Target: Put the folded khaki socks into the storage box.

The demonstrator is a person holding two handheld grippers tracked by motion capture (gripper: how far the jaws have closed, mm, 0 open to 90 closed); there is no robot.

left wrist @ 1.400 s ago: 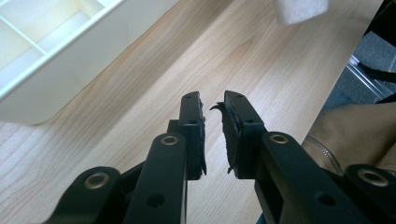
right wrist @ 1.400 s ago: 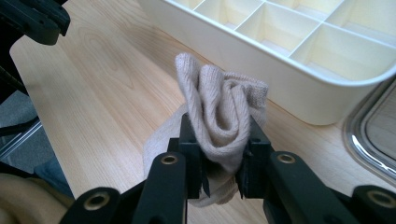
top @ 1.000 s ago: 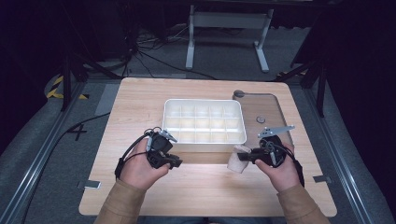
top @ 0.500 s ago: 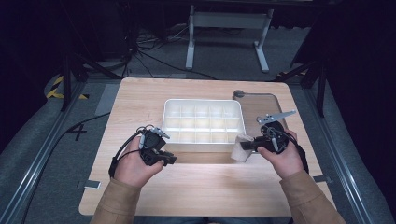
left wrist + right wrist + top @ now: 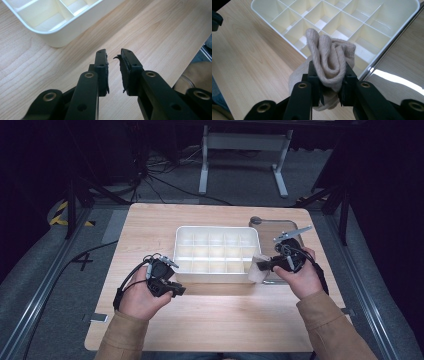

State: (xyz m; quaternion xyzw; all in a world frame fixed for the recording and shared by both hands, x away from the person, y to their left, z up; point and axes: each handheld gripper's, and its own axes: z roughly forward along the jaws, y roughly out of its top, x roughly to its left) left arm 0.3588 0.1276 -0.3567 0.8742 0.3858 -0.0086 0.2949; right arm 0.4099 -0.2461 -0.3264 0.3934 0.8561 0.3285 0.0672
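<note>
A white compartment tray point(image 5: 216, 232) stands mid-table, its cells bare. My right gripper point(image 5: 260, 266) is shut on a rolled beige sock point(image 5: 258, 270) just off the tray's near right corner. In the right gripper view the sock point(image 5: 331, 58) bulges up between the jaws of my right gripper point(image 5: 330, 66), over the edge of the tray point(image 5: 372, 32). My left gripper point(image 5: 178, 289) hovers low over the wood by the tray's near left corner. In the left gripper view my left gripper point(image 5: 113, 53) is open a narrow gap with nothing in it, and the tray's wall point(image 5: 75, 26) lies ahead.
A shiny metal plate point(image 5: 280, 227) lies flat at the tray's right side, and it reflects light in the right gripper view point(image 5: 402, 67). Bare wooden tabletop point(image 5: 225, 320) stretches in front of the tray. The person's sleeves come in from the near edge.
My right gripper has carried the sock forward, away from the person, up to the tray's near right corner. The left gripper drifted slightly left and has stayed low.
</note>
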